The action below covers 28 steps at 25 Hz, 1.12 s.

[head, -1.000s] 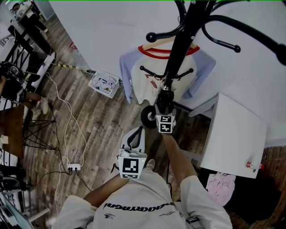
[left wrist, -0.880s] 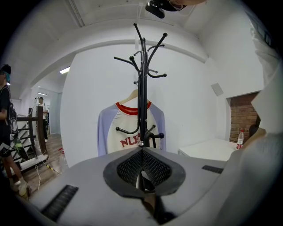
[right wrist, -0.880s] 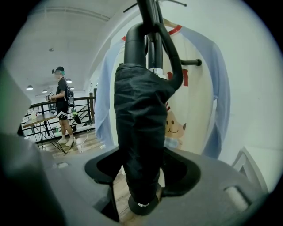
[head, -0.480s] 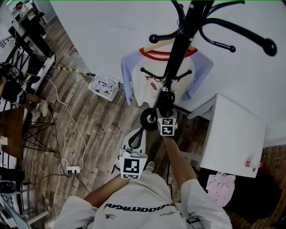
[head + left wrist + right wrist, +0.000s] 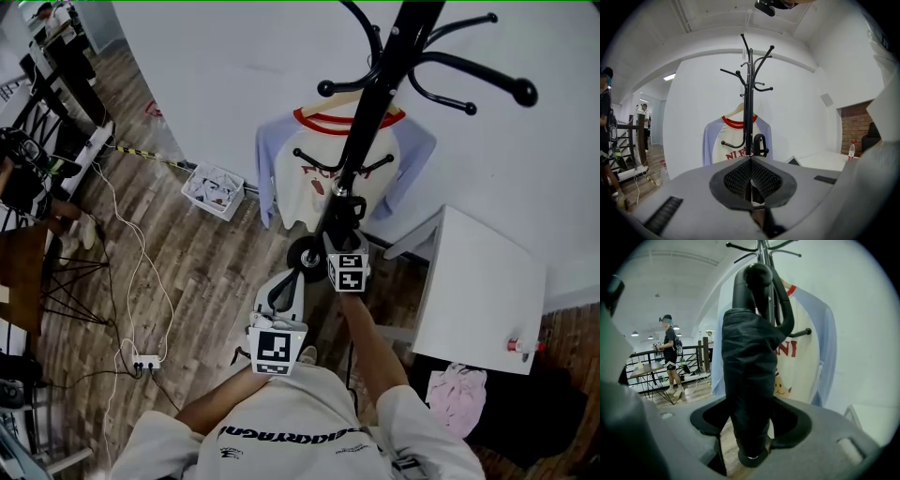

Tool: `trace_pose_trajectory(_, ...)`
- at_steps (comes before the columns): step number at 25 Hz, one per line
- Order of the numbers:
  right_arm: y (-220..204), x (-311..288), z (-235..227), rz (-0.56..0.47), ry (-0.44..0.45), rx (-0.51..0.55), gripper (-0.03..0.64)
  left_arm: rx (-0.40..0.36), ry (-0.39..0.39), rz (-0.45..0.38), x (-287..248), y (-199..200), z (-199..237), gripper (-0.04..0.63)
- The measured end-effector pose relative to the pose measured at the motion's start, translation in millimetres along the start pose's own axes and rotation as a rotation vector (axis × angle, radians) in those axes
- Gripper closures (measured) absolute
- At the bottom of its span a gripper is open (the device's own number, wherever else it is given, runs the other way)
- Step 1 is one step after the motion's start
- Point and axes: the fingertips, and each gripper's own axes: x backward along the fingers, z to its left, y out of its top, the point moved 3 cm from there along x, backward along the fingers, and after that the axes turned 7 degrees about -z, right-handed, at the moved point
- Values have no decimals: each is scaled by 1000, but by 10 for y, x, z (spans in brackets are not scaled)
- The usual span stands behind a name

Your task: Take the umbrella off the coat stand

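A black coat stand (image 5: pixel 375 103) rises in front of me, its pole and hooks also plain in the left gripper view (image 5: pixel 749 93). A folded black umbrella (image 5: pixel 750 376) with a curved handle stands upright between the jaws of my right gripper (image 5: pixel 750 427), which is shut on it close beside the pole. In the head view that right gripper (image 5: pixel 338 223) holds the umbrella (image 5: pixel 341 208) against the lower pole. My left gripper (image 5: pixel 286 283) hangs lower and nearer to me, shut on nothing (image 5: pixel 751 174). A white and lilac T-shirt (image 5: pixel 300 178) hangs on the stand behind.
A white table (image 5: pixel 478 291) with a red-capped bottle (image 5: pixel 521 345) stands to the right of the stand. A white crate (image 5: pixel 214 189) sits on the wooden floor by the wall. Cables and a power strip (image 5: pixel 142 361) lie at the left. A person (image 5: pixel 670 357) stands far off.
My right gripper has risen a little along the pole with the umbrella in it. The left gripper has barely shifted.
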Motion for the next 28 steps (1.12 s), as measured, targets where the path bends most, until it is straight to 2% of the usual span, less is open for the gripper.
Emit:
trace_pose_trajectory(13, 128, 406, 115, -5, -2, 18, 359, -13, -14, -50, 168, 207, -92, 597)
trace_pose_trajectory(28, 260, 918, 282, -33, -10, -57, 359, -2, -42, -126, 284, 434, -176, 597)
